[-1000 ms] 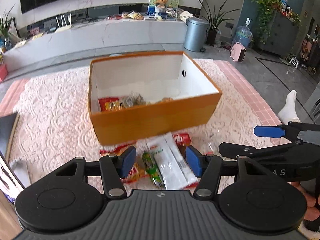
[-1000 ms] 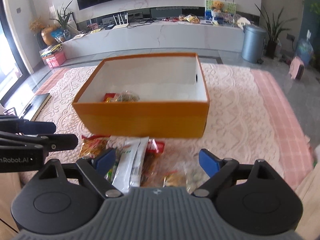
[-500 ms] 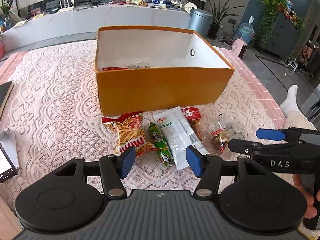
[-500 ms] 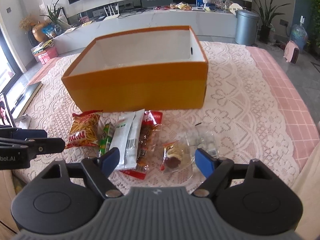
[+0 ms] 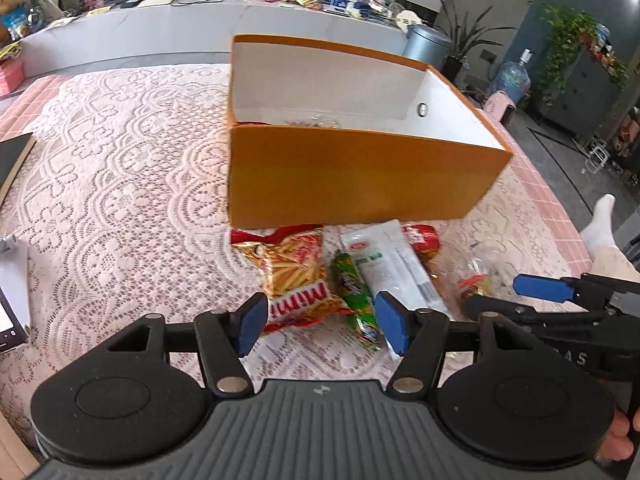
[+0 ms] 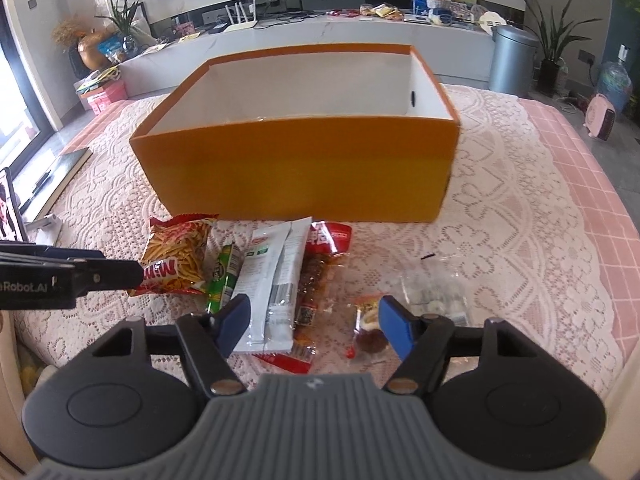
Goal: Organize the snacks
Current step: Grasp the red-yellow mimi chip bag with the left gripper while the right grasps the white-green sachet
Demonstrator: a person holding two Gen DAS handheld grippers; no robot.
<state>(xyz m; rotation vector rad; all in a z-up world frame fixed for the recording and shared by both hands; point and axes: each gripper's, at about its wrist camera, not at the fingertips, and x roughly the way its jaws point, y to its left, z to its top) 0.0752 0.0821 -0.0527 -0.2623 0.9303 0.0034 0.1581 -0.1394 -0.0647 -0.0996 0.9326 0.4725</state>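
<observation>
Orange cardboard, white inside — that is the box (image 5: pixel 360 176) standing on the lace cloth (image 5: pixel 120 184) in front of you, and the snacks lie in a loose row along its near wall. From left to right: a chip bag (image 5: pixel 296 272), a slim green packet (image 5: pixel 354 300), a long white packet (image 5: pixel 394 264), a red packet (image 6: pixel 320 276) partly under the white one, then, a little apart toward the cloth's right edge, a small clear pouch with something dark in it (image 6: pixel 370 332) and a second clear pouch (image 6: pixel 436 296).

Your left gripper (image 5: pixel 320 320) hangs above the chip bag and the green packet; its jaws are opening and nothing is pinched between them. Your right gripper (image 6: pixel 314 322) hangs above the white and red packets with the dark-filled pouch at its right pad; its jaws are closing, yet the pads press on nothing.

The left camera looks over the box's near wall and catches a few wrappers already lying on the bottom; the right camera shows only bare white walls there. The left camera alone shows a white sock (image 5: pixel 600 224) off the cloth's right edge. The right camera alone gives you both clear pouches plainly — and a propped phone (image 6: pixel 10 208) at the cloth's left edge.
</observation>
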